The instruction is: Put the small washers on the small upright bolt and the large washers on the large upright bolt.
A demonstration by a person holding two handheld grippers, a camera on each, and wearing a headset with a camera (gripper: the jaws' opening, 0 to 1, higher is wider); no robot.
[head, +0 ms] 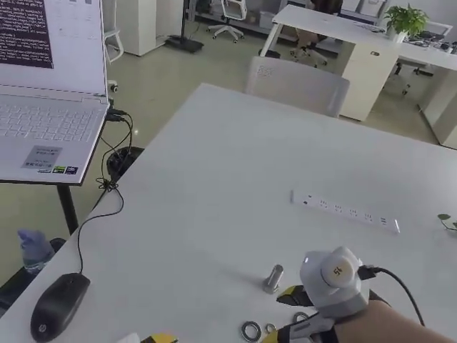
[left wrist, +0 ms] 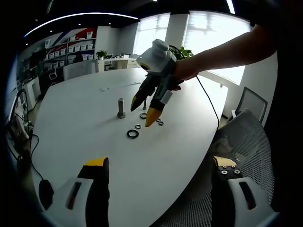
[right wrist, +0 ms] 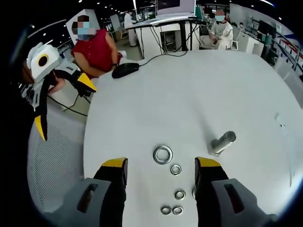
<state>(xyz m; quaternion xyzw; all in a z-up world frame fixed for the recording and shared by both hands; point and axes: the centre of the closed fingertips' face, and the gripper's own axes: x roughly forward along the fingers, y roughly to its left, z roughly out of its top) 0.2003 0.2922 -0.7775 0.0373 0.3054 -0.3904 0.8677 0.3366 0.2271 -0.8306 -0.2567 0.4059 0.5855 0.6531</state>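
Observation:
An upright steel bolt (head: 273, 279) (left wrist: 121, 108) (right wrist: 222, 142) stands on the white table (head: 214, 200). Beside it lie a large washer (head: 250, 331) (left wrist: 132, 134) (right wrist: 162, 154) and several small washers (head: 270, 329) (left wrist: 138, 126) (right wrist: 176, 169). My right gripper (head: 287, 316) (left wrist: 143, 109) (right wrist: 161, 162) hovers open just over the washers, the large one between its jaws in the right gripper view. My left gripper (left wrist: 158, 163) (right wrist: 63, 104) is open and empty, held back off the table's near edge. One of its yellow fingertips (head: 161, 338) shows at the bottom of the head view.
A black mouse (head: 58, 304) (right wrist: 125, 70) lies at the table's near left with its cable. A white power strip (head: 344, 210) sits beyond the bolt. A laptop (head: 43, 128) stands on a side stand at left. A grey chair (head: 296, 84) is at the far edge.

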